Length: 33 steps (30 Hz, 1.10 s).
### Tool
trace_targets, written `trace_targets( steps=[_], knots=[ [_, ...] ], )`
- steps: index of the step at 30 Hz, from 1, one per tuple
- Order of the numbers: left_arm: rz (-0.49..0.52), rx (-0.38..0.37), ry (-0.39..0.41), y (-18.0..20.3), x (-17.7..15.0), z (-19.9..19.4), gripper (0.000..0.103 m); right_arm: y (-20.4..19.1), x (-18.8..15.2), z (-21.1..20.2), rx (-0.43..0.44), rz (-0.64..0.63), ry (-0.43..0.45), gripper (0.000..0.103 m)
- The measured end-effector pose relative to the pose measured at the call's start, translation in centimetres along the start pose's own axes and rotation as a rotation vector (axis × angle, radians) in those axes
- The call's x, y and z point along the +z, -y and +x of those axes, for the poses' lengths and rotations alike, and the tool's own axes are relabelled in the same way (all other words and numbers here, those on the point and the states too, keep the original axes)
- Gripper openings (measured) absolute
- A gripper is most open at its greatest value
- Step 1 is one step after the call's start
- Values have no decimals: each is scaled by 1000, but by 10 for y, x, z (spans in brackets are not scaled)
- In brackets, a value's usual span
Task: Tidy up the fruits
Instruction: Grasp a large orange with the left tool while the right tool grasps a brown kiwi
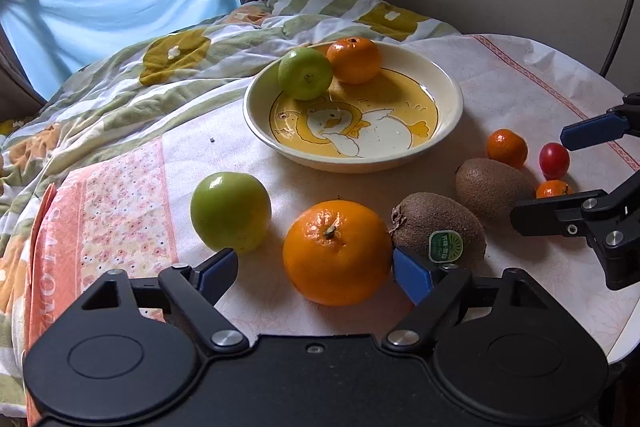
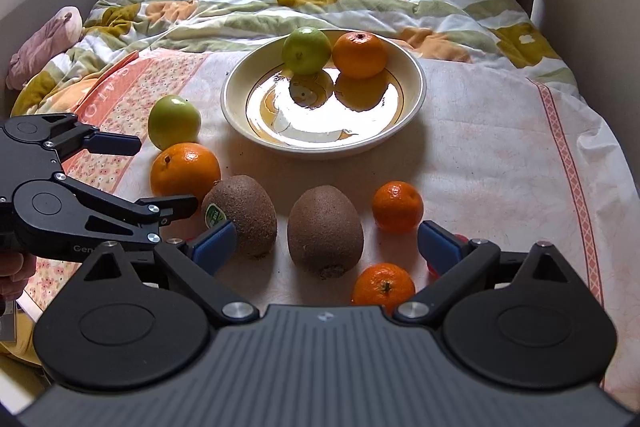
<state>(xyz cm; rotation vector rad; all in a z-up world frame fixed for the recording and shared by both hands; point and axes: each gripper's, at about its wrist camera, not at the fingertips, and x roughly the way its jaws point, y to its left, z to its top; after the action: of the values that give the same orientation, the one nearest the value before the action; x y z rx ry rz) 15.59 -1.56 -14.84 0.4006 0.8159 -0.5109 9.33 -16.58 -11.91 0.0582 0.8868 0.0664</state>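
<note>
Nearby, green apple (image 1: 231,211) and stickered kiwi (image 1: 439,233) flank the orange (image 1: 337,251).

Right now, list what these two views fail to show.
- Red cherry tomato: right wrist view, mostly behind the right claw's blue finger.
- Kiwi sticker text: left wrist view, too small.
- Plate drawing: right wrist view, washed out by glare.

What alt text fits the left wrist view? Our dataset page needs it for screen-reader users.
The open left gripper straddles a large orange on a cloth-covered table, beside a green apple and two kiwis. Behind, a duck-patterned bowl holds another apple and orange.
</note>
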Motion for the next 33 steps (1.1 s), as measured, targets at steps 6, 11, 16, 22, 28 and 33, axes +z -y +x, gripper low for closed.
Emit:
trace_targets(
  steps=[6,11,16,22,28,33],
  knots=[
    [41,-32,-26,5,0,11,76,1,3,12,11,-22,-46,103],
    [77,-25,-31,13,-1,15,69,3,4,21,21,-5,-77,95],
    [98,-1,-33,18,1,19,69,2,4,23,17,-14,-86,95],
    [107,3,-19,18,2,22,68,2,4,26,14,-8,-94,92],
    [46,3,-27,16,-2,16,68,4,3,30,24,11,-107,84],
    [-23,13,-29,13,-8,11,68,7,4,33,21,12,-115,77]
  ],
)
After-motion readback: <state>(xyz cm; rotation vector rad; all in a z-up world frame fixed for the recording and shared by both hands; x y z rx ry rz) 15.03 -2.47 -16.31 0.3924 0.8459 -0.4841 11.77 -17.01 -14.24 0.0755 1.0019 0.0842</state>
